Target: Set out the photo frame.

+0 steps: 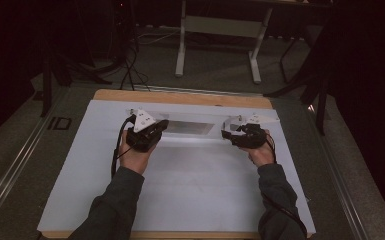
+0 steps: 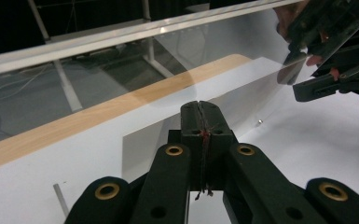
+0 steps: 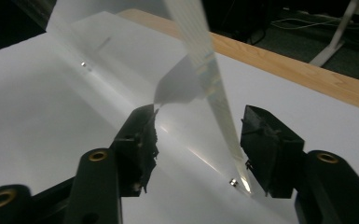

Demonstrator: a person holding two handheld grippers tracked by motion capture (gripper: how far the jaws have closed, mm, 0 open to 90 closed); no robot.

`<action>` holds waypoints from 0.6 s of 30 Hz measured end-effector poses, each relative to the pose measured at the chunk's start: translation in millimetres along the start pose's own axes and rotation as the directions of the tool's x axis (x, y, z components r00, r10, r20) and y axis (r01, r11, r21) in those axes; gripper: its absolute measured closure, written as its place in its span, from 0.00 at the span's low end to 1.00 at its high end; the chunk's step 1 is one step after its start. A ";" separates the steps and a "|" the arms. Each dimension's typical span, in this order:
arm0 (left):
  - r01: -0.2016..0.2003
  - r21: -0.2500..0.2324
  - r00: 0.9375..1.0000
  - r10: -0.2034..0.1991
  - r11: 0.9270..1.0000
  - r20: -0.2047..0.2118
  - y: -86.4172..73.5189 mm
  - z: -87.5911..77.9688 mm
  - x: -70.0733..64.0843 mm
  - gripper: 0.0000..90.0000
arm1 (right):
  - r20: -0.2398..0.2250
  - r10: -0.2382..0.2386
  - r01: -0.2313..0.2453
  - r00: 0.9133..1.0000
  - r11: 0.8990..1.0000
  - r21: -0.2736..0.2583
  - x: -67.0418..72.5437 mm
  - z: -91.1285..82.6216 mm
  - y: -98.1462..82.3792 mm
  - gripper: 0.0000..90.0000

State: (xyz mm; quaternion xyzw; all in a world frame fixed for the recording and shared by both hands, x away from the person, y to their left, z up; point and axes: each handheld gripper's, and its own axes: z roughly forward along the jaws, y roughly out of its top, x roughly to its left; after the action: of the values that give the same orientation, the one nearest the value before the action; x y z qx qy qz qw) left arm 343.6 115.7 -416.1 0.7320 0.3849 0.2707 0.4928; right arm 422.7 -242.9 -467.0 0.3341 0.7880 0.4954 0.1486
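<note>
1. High view: I see the table (image 1: 70,165) covered by a white sheet, with a wooden edge (image 1: 180,97) showing along its far side. Both of the person's forearms come in from the near edge.

2. A clear plastic panel (image 1: 190,127) stands on its long edge across the far middle of the white sheet, running left to right between the two grippers.

3. The left gripper (image 1: 161,125) sits at the left end of the panel. In the left gripper view its jaws are pressed flat together, clenched on the near end of the clear plastic panel (image 2: 224,42), which stretches away from them towards the far right. A bit of red thread (image 2: 206,134) shows in the seam between the jaws.

4. The right gripper (image 1: 226,134) is at the right end of the panel. In the right gripper view its jaws stand wide apart, released. The panel's edge (image 3: 205,65) rises between them, closer to the right jaw, and I see neither pad pressing on it.

5. From the left gripper view I also see the right gripper (image 2: 335,70) at the far right, beside the panel's other end.

6. A small metal screw (image 3: 233,182) lies on the white sheet near the panel's foot, just beside the right jaw.
</note>
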 end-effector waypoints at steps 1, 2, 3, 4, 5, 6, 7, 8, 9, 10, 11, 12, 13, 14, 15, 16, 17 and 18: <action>0.003 0.002 1.000 -0.003 1.000 -0.003 -0.3 -0.1 1.5 0.99 | 0.001 0.000 0.000 1.000 1.000 0.000 0.5 0.6 -0.1 0.53; 0.005 0.003 1.000 -0.005 1.000 -0.008 -0.6 -0.5 3.1 0.99 | 0.008 -0.002 0.002 1.000 1.000 0.000 1.1 1.2 0.0 0.53; 0.007 0.003 1.000 -0.007 1.000 -0.012 -0.9 -1.2 5.0 0.98 | 0.010 -0.001 0.001 1.000 1.000 -0.002 0.9 1.5 0.1 0.53; 0.007 0.003 1.000 -0.007 1.000 -0.012 -0.9 -1.2 5.0 0.98 | 0.010 -0.001 0.001 1.000 1.000 -0.002 0.9 1.5 0.1 0.53; 0.007 0.003 1.000 -0.007 1.000 -0.012 -0.9 -1.2 5.0 0.98 | 0.009 0.003 -0.003 1.000 1.000 -0.001 0.5 1.7 0.5 0.53; 0.024 -0.001 0.999 -0.024 1.000 -0.023 -2.9 -4.5 11.3 0.98 | 0.009 0.003 -0.003 1.000 1.000 -0.001 0.5 1.7 0.5 0.53; 0.026 -0.003 0.999 -0.026 1.000 -0.027 -4.0 -6.0 13.1 0.96 | 0.011 0.008 -0.008 1.000 1.000 -0.002 0.1 2.3 1.4 0.53; 0.028 -0.004 0.999 -0.028 1.000 -0.031 -5.4 -7.5 14.9 0.95 | 0.011 0.010 -0.010 1.000 1.000 -0.002 -0.1 2.4 1.5 0.53; 0.035 -0.005 0.999 -0.035 0.999 -0.032 -7.2 -9.4 16.8 0.95 | 0.011 0.010 -0.010 1.000 1.000 -0.002 -0.2 2.5 1.6 0.53; 0.037 -0.004 0.999 -0.037 0.999 -0.035 -9.3 -11.1 19.0 0.94 | 0.011 0.010 -0.010 1.000 1.000 -0.003 -0.3 2.5 1.6 0.53; 0.040 0.000 0.999 -0.040 0.999 -0.037 -11.6 -13.1 21.4 0.93 | 0.012 0.012 -0.012 1.000 1.000 -0.003 -0.4 2.6 1.7 0.53; 0.047 0.002 0.998 -0.047 0.999 -0.035 -14.1 -15.4 23.8 0.92 | 0.015 0.013 -0.013 1.000 1.000 -0.004 -0.3 2.8 1.8 0.53; 0.047 0.002 0.998 -0.047 0.999 -0.035 -14.1 -15.4 23.8 0.92 | 0.016 0.014 -0.014 1.000 1.000 -0.006 -0.4 2.9 1.8 0.53; 0.052 0.007 0.998 -0.052 0.999 -0.039 -19.2 -20.3 28.2 0.91 | 0.017 0.016 -0.015 1.000 1.000 -0.007 -0.6 3.1 1.9 0.53; 0.054 0.009 0.998 -0.054 0.999 -0.044 -22.0 -23.2 30.7 0.90 | 0.019 0.017 -0.016 1.000 1.000 -0.008 -0.7 3.3 2.0 0.53; 0.061 0.008 0.997 -0.060 0.998 -0.046 -24.7 -25.9 33.3 0.90 | 0.020 0.018 -0.018 1.000 1.000 -0.009 -0.7 3.5 2.1 0.53; 0.066 0.008 0.997 -0.065 0.998 -0.052 -27.2 -28.4 35.8 0.89 | 0.020 0.018 -0.018 1.000 1.000 -0.009 -0.9 3.5 2.2 0.53; 0.066 0.012 0.996 -0.065 0.998 -0.058 -29.3 -30.7 39.0 0.87 | 0.019 0.018 -0.018 1.000 1.000 -0.009 -1.0 3.6 2.4 0.53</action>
State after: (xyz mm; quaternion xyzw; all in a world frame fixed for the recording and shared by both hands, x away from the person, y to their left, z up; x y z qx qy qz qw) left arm 332.8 170.2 -431.4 0.7143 0.4246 0.2726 0.4850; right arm 426.3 -240.4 -466.6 0.3453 0.7812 0.4970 0.1531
